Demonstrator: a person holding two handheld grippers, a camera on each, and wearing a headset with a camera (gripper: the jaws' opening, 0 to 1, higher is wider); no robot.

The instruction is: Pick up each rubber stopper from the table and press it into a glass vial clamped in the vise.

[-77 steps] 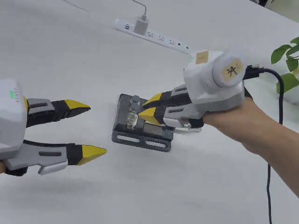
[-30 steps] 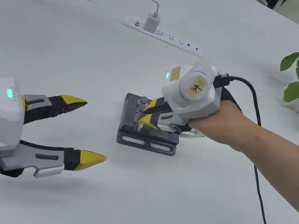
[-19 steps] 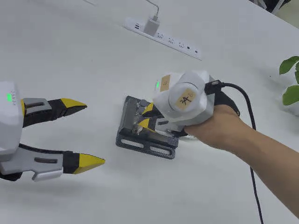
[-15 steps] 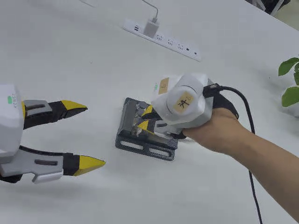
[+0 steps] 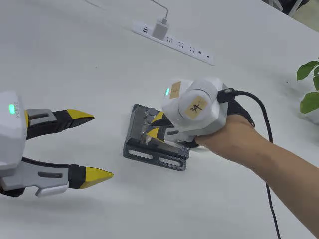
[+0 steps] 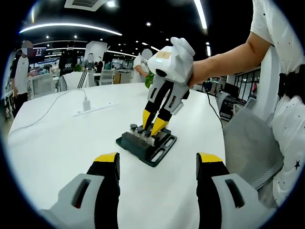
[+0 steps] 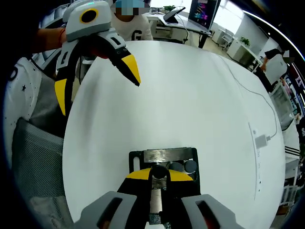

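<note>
right gripper [image 7: 159, 175] pinching stopper [image 7: 158, 170] at vise [image 7: 167, 155], left gripper [image 6: 158, 158] fingers [image 6: 107, 166] spread

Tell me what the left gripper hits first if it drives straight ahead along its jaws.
Probably the vise, dead ahead of the left gripper, with the right gripper over it; depth is hard to judge.

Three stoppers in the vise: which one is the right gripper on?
The end stopper, leftmost in the right gripper view: the jaws of the right gripper pinch it; the other two stand free beside it.
</note>
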